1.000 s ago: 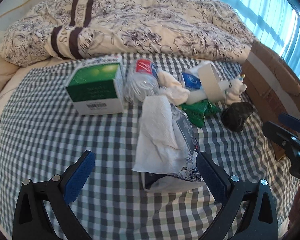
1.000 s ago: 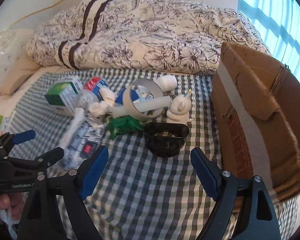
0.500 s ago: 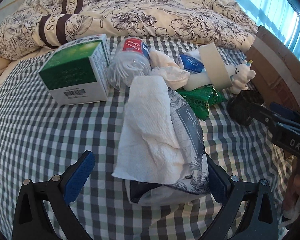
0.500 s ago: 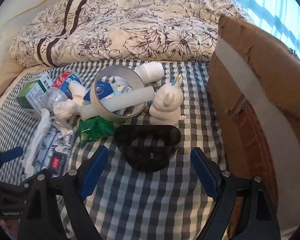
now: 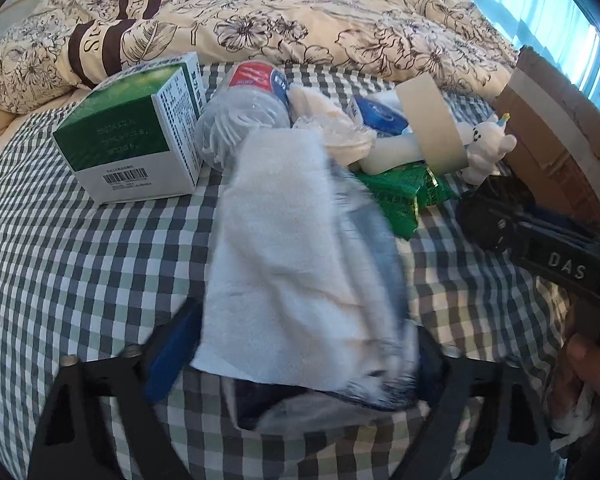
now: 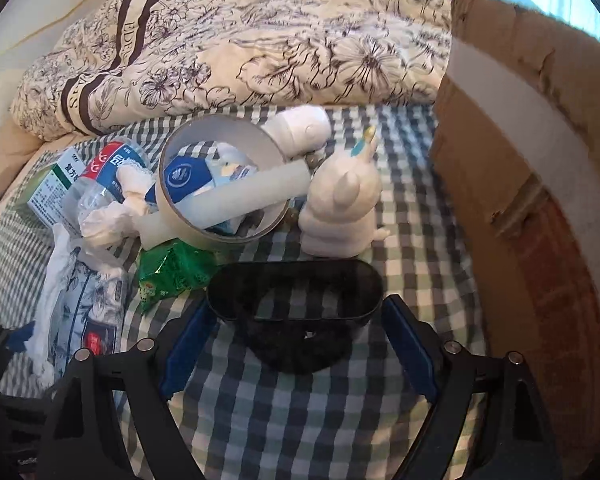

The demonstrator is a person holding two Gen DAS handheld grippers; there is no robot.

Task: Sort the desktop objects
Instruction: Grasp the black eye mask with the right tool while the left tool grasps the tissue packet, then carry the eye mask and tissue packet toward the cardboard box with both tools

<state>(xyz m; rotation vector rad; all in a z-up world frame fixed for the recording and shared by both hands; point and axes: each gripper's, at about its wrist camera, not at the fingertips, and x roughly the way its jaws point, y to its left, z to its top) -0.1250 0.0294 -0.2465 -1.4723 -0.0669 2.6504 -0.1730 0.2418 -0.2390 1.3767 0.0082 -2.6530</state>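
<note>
A white paper towel (image 5: 284, 248) lies on a flower-printed tissue pack (image 5: 374, 240), and my left gripper (image 5: 302, 348) stands open with one finger on each side of their near end. The pack looks blurred. In the right wrist view a black oval container (image 6: 294, 296) lies on the checked cloth (image 6: 300, 420). My right gripper (image 6: 298, 344) is open, its blue pads flanking the container's ends. The pile behind holds a green box (image 5: 128, 148), a clear bottle (image 5: 244, 112), a tape roll (image 6: 220, 184), a white unicorn figure (image 6: 340, 208) and a green wrapper (image 6: 172, 272).
A large cardboard box (image 6: 540, 184) stands against the right side. A flowered duvet (image 5: 300, 20) is heaped behind the pile. The right gripper's body (image 5: 548, 256) and a hand (image 5: 592, 364) show at the right edge of the left wrist view.
Both grippers have moved forward and down. The left one now straddles the towel and tissue pack; the right one has come up around the black container.
</note>
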